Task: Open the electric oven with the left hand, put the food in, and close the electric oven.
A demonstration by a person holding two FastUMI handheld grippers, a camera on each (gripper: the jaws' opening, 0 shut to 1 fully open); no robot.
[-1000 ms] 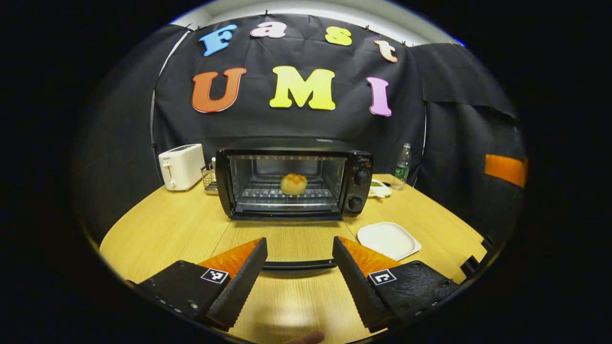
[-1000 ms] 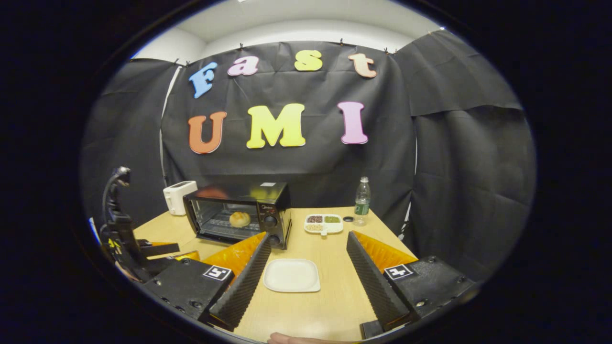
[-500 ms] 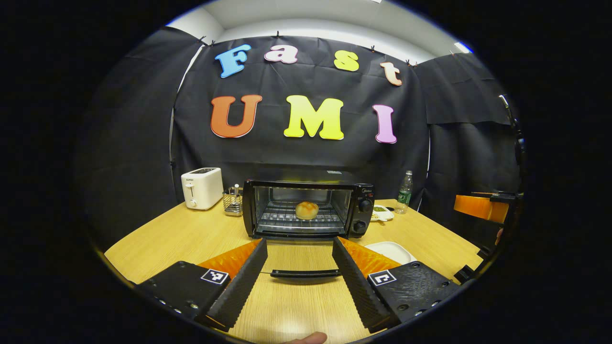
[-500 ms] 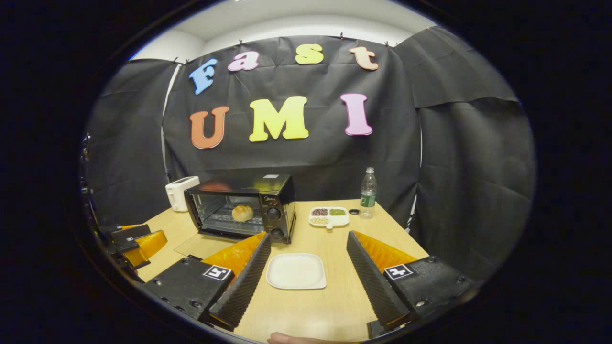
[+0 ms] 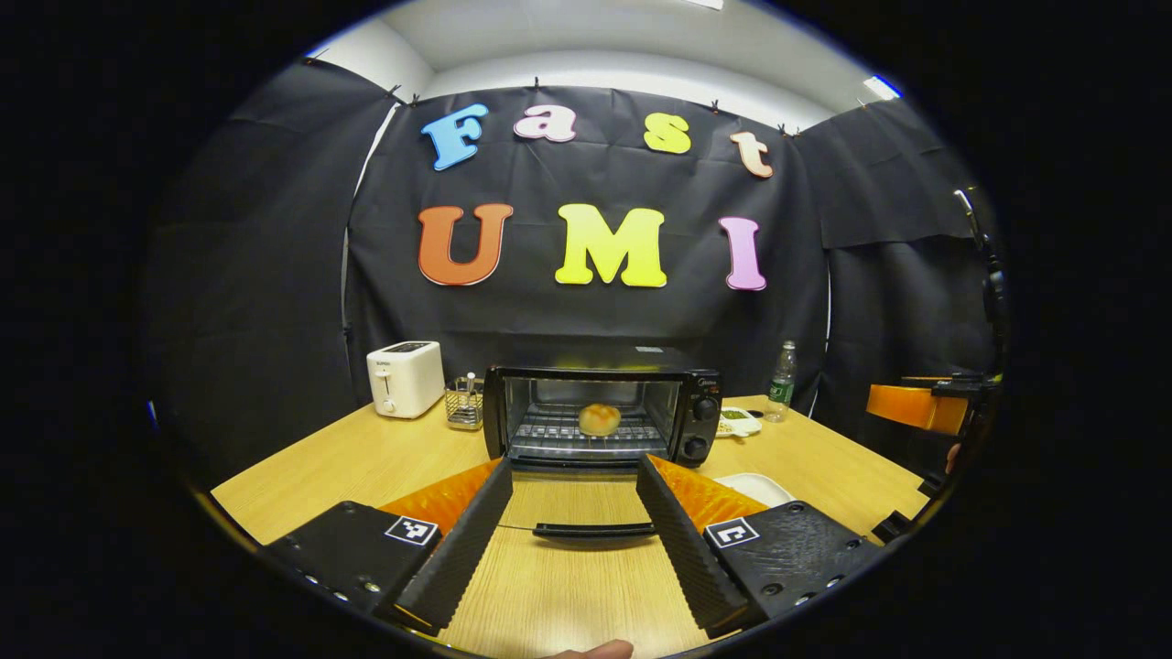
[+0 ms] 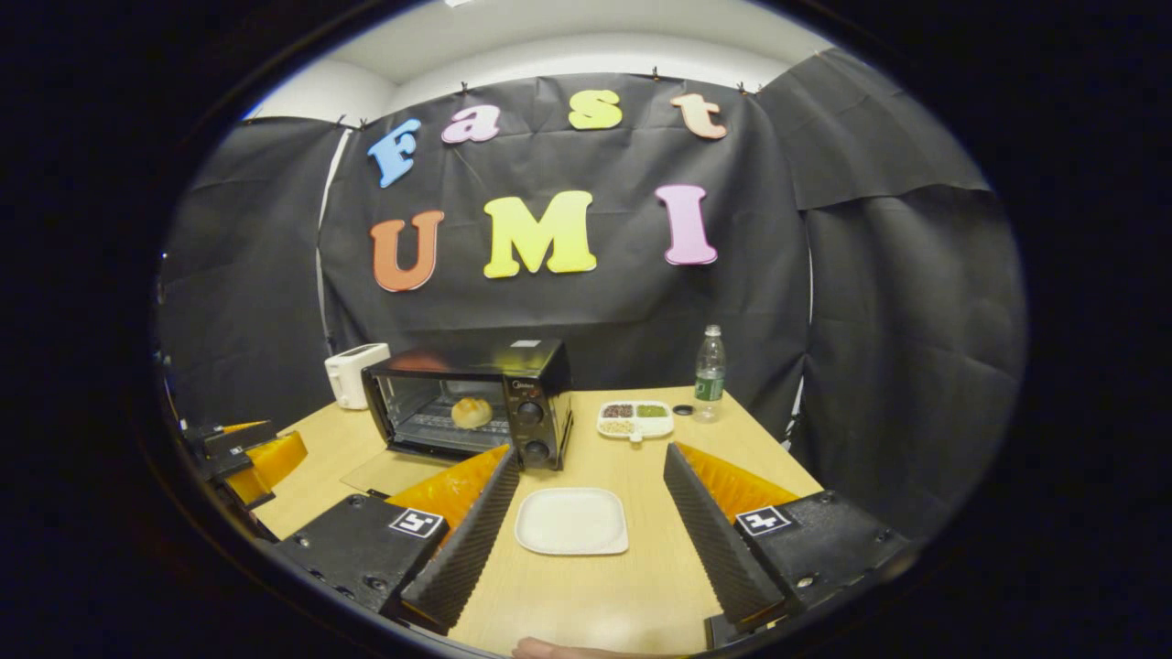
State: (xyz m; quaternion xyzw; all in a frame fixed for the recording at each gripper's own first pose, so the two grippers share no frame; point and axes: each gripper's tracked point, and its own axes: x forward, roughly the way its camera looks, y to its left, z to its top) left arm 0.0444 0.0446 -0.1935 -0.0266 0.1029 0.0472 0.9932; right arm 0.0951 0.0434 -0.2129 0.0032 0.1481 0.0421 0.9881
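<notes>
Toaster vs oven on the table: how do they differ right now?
The toaster is white; the oven is black. The toaster is the smaller and taller-shaped box; the oven is wider and has a glass front. The oven has its door folded down flat with a bun on the rack inside; the toaster's top slots look empty from here. The oven has two knobs on its right panel; the toaster shows one side lever. Both stand at the table's back edge.

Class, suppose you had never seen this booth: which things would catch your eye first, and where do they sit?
First, the black electric oven at the back middle of the wooden table, its glass door folded down flat and a golden bread roll on its wire rack. Next, the empty white square plate in front of the oven's right end, between the open right tool's fingers.
</notes>
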